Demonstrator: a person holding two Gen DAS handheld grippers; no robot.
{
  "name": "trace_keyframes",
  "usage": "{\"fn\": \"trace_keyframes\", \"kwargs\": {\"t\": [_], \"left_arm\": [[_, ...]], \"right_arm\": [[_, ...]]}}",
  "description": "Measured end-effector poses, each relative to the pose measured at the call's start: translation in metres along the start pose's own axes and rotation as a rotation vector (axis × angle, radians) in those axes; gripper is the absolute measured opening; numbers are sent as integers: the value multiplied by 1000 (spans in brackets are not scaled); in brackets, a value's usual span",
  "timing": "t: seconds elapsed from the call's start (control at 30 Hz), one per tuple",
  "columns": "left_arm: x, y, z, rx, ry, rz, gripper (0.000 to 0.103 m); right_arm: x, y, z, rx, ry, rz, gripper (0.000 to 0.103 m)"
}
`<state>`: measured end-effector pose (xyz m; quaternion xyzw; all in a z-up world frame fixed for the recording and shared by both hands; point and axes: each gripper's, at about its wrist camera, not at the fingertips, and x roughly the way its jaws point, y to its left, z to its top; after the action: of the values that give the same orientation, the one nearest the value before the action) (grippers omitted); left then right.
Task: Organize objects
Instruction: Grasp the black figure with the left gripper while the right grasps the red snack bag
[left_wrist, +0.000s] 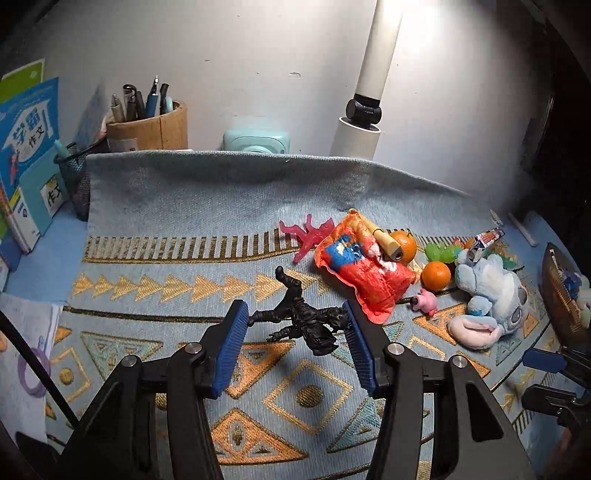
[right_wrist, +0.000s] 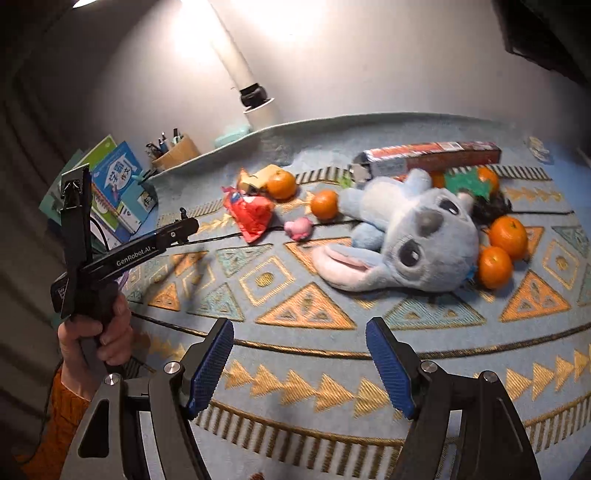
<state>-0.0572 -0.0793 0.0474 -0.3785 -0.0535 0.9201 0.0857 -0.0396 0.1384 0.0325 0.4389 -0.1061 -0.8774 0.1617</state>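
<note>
Black figurine (left_wrist: 303, 317) between the left gripper's (left_wrist: 298, 325) jaws, both pads touching it; right gripper's (right_wrist: 300, 354) jaws apart, empty.

Bare patterned cloth (right_wrist: 295, 280) lies open nearside; the plush (right_wrist: 417, 229) and oranges (right_wrist: 508, 230) crowd the far right.

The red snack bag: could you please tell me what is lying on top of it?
A wooden whistle-like tube lies across the red snack bag, its end against an orange. Whatever is under the bag is covered.
</note>
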Motion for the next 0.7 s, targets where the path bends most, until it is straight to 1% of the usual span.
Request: {"fn": "trace_keyframes", "kwargs": {"t": [0.07,0.1,0.13,0.17,0.3,0.37,0.4,0.43,0.47,0.53,0.57,0.6,0.63,0.67,0.7], "left_arm": [[0,-11,-3,-36,-42,12,50],[0,-8,-6,-47,-60,18,50],[12,-10,-2,-60,-70,16,50],[10,-6,-4,-76,-77,14,50],[7,5,-6,-113,-107,58,51],[7,12,-6,-135,-111,73,51],[7,15,-6,-150,-106,64,51],[8,19,-5,-168,-101,49,51],[9,22,-3,-181,-98,36,51],[9,24,-2,-194,-96,24,51],[8,24,-4,-196,-96,24,51],[8,24,-3,-196,-95,22,51],[7,24,-4,-197,-95,18,51],[7,24,-5,-198,-94,14,51],[7,24,-5,-200,-93,11,51]], "right_arm": [[14,22,20,-52,13,1,73],[22,30,30,-78,16,-10,73],[30,37,38,-103,18,-26,73],[40,42,47,-119,27,-41,73],[78,44,74,-94,33,-76,72],[95,40,83,-63,41,-105,68],[104,37,86,-41,50,-107,65],[112,34,88,-15,60,-105,62],[118,31,89,11,70,-95,61],[130,27,90,53,84,-70,53],[132,28,90,64,76,-57,53],[131,30,89,62,64,-52,47],[130,33,88,55,58,-30,35],[129,37,87,50,55,-17,33],[125,39,84,47,48,-11,27]]}}
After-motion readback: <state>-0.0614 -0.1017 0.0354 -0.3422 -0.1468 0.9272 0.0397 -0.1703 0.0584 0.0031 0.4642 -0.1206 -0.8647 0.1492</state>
